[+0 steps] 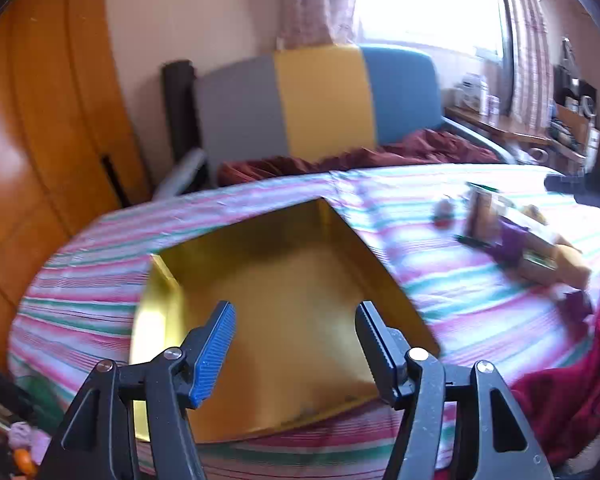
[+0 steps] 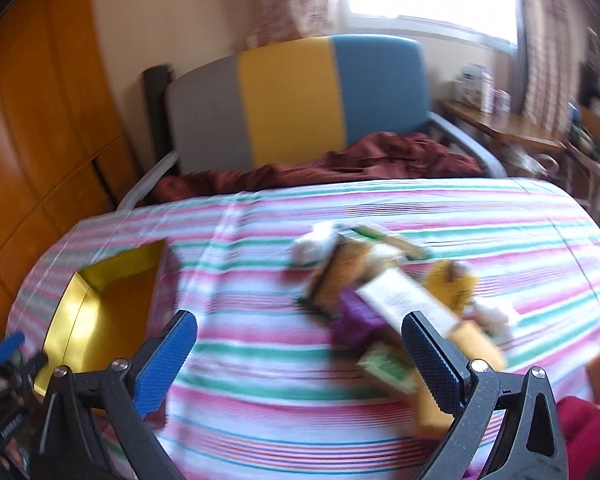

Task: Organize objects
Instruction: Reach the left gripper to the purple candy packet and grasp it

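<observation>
A gold open box [image 1: 284, 292] lies on the striped bedspread [image 1: 92, 280]; nothing shows inside it. My left gripper [image 1: 296, 320] is open and empty, hovering just above the box's near part. A blurred pile of small packets and boxes [image 2: 392, 296] lies on the bedspread [image 2: 260, 360], with a purple packet [image 2: 352, 320], a white box [image 2: 404, 296] and yellow pieces. My right gripper [image 2: 300, 340] is open and empty, above the spread just left of the pile. The gold box [image 2: 100, 312] shows at the left of the right wrist view. The pile [image 1: 516, 240] shows at the right of the left wrist view.
A grey, yellow and blue headboard [image 1: 320, 100] stands behind a dark red blanket [image 1: 380, 156]. An orange wooden wardrobe [image 1: 40, 120] is at the left. A cluttered wooden table [image 2: 512, 128] stands at the right under a bright window. Red cloth [image 1: 572, 380] lies at the near right.
</observation>
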